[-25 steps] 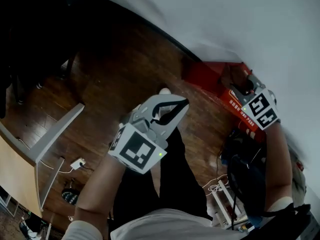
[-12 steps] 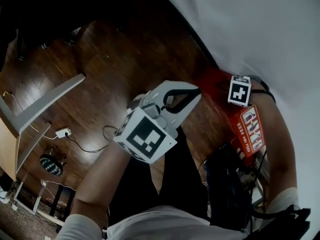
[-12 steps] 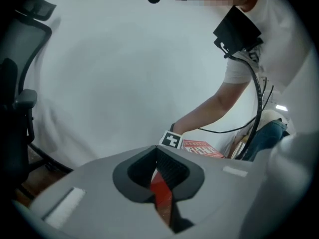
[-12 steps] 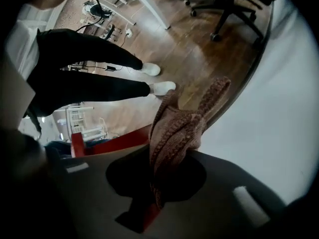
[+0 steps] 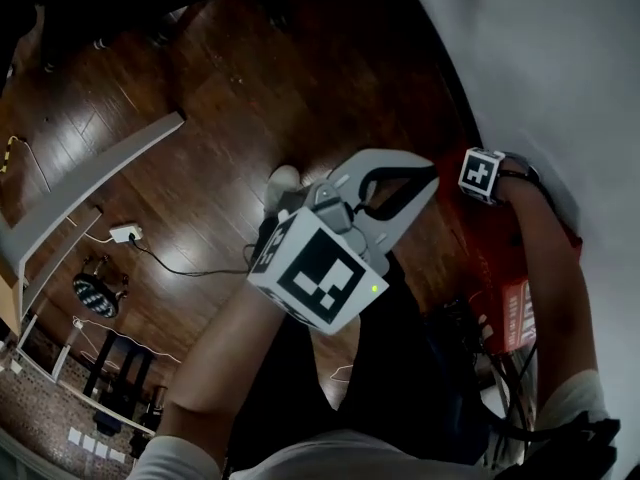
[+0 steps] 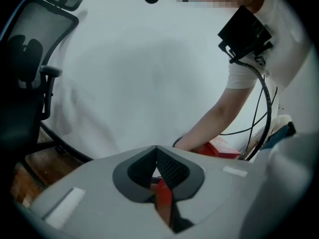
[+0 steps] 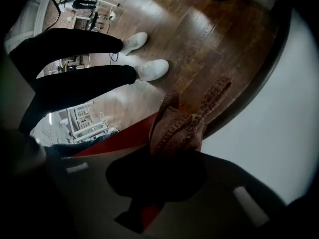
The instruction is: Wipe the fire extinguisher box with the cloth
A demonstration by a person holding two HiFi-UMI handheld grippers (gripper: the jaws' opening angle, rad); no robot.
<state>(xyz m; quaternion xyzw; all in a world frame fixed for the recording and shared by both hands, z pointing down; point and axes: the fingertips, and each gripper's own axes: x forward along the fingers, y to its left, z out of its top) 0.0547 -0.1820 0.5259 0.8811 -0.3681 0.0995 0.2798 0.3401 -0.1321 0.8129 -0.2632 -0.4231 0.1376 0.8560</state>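
Observation:
The red fire extinguisher box (image 5: 503,273) stands on the wooden floor against the white wall; it also shows in the left gripper view (image 6: 220,148) and as a red face (image 7: 117,137) in the right gripper view. My right gripper (image 5: 482,178) is at the box's far end, shut on a brown knitted cloth (image 7: 182,126) that hangs over the red face. Its fingertips are hidden under the cloth (image 7: 172,156). My left gripper (image 5: 430,173) is held up in mid-air beside the box, its jaws shut with nothing between them (image 6: 156,151).
A white table leg (image 5: 95,186) slants across the floor at left, with a power strip (image 5: 125,233) and cable beside it. A black office chair (image 6: 27,78) stands by the wall. Dark gear and cables (image 5: 460,368) lie beside the box. The person's white shoes (image 7: 149,68) are nearby.
The head view has swung, so the box now lies nearer and more upright at right. My right gripper has moved along the box toward its far end. The left gripper stays raised and shut.

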